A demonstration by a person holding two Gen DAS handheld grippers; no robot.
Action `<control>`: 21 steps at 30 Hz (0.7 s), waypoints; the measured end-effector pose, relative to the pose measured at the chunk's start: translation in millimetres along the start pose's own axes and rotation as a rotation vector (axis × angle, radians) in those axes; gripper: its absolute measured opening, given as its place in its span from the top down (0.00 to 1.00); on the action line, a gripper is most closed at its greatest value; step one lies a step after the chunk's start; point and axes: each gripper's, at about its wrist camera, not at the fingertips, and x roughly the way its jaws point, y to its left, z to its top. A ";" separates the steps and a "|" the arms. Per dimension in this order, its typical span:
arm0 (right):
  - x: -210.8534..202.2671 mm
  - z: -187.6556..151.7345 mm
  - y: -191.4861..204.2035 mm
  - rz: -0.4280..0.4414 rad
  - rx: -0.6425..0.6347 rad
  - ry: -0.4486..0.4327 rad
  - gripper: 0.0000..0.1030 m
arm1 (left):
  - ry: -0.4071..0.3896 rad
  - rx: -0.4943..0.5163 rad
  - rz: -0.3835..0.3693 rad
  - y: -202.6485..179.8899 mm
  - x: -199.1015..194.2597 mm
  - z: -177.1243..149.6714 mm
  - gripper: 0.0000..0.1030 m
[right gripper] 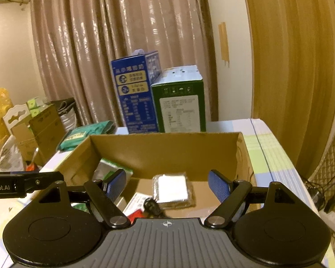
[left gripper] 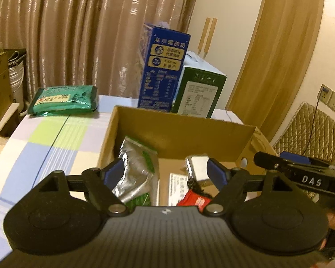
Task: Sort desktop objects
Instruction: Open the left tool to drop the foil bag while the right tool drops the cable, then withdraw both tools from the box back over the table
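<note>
An open cardboard box stands on the checked tablecloth. Inside lie a silver and green foil pouch, a clear-wrapped silver packet, a white card, a red item and a small black object. My left gripper is open and empty above the box's near side. My right gripper is open and empty above the same box. A green bag lies on the table to the left of the box.
A tall blue carton and a green carton stand behind the box. Curtains hang behind the table. Cardboard boxes and bags are stacked at the left. A quilted chair back and wall sockets are at the right.
</note>
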 end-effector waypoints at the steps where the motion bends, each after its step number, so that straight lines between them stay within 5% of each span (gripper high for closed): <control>1: -4.8 -3.1 1.6 0.003 -0.002 0.001 0.24 | 0.002 -0.003 0.004 1.8 -4.9 -4.1 0.25; 21: -80.0 -80.2 41.8 0.034 -0.063 0.104 0.24 | 0.087 -0.061 0.075 14.2 -100.3 -109.4 0.19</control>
